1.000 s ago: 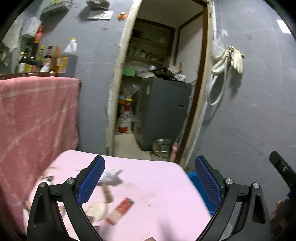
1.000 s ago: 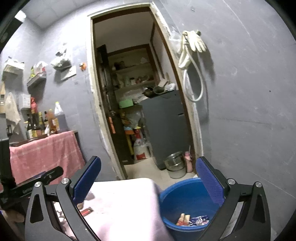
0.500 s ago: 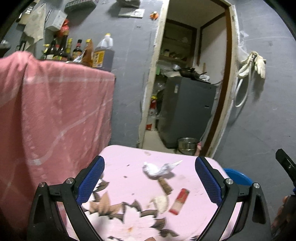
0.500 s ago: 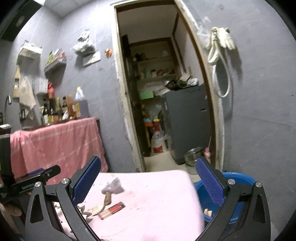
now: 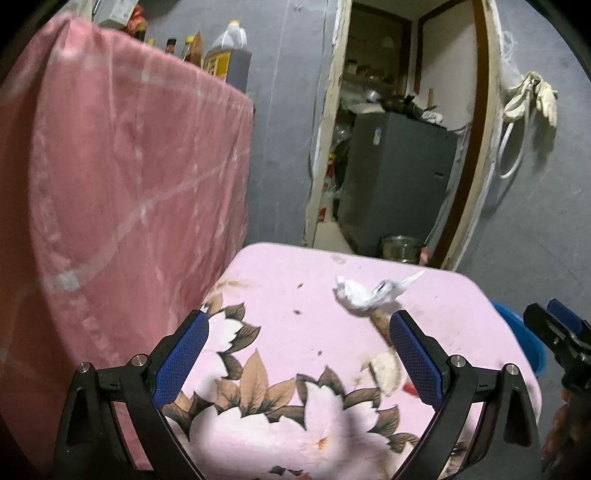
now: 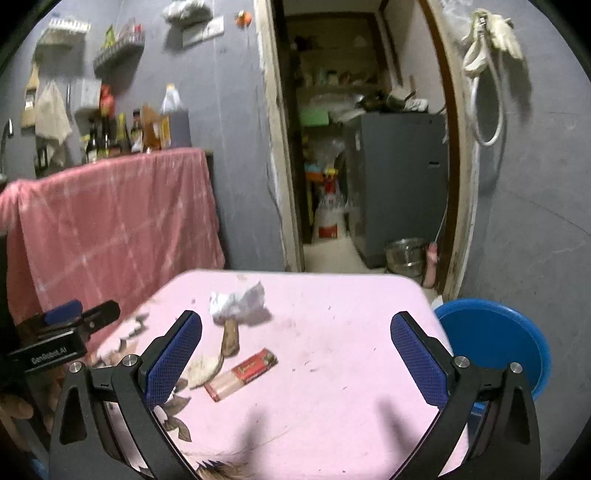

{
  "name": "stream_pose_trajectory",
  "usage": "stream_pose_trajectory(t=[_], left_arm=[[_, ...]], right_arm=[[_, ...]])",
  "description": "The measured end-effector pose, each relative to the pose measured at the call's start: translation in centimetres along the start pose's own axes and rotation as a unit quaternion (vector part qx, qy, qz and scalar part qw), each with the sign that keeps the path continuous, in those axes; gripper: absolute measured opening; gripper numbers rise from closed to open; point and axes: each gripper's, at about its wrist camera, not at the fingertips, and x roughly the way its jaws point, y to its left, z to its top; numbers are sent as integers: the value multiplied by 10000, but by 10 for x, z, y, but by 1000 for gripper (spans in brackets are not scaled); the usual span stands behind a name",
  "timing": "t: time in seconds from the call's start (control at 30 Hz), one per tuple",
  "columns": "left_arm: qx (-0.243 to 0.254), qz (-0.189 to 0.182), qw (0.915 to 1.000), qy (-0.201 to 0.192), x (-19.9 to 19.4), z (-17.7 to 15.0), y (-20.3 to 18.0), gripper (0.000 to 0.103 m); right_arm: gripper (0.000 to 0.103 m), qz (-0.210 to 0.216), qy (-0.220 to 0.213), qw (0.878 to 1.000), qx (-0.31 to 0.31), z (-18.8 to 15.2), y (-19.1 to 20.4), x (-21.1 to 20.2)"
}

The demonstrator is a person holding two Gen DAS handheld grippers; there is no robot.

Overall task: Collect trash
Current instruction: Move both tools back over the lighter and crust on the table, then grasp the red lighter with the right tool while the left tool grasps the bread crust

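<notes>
The tablecloth (image 6: 332, 369) is pale pink with a brown-and-white leaf print at lower left. On it lie a white crumpled paper (image 6: 238, 304), a brown scrap (image 6: 231, 338), and a red-and-white wrapper (image 6: 242, 373). The basin (image 6: 495, 343) at right is blue. The cloth (image 6: 110, 221) at left is pink with pale checks. The walls (image 6: 535, 221) are grey.

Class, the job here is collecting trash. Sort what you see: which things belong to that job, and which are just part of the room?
Belong to the job:
crumpled white paper
brown scrap
pale scrap
red wrapper
blue tub

Just lying about:
pink cloth
bottles
steel bowl
gloves
</notes>
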Motion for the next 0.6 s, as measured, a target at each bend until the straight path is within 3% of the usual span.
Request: stream_pose_trajectory(t=[0.23, 0.37, 0.6], left_arm=[[-81, 224, 9988, 437, 19, -4, 10, 96], [-151, 402, 9969, 657, 28, -8, 18, 96], [-379, 521, 9943, 849, 35, -13, 34, 96]], right_arm=[[97, 46, 685, 9976, -91, -11, 11, 32], [87, -23, 1064, 9941, -226, -15, 19, 50], [83, 28, 1662, 9851, -442, -24, 35, 77]])
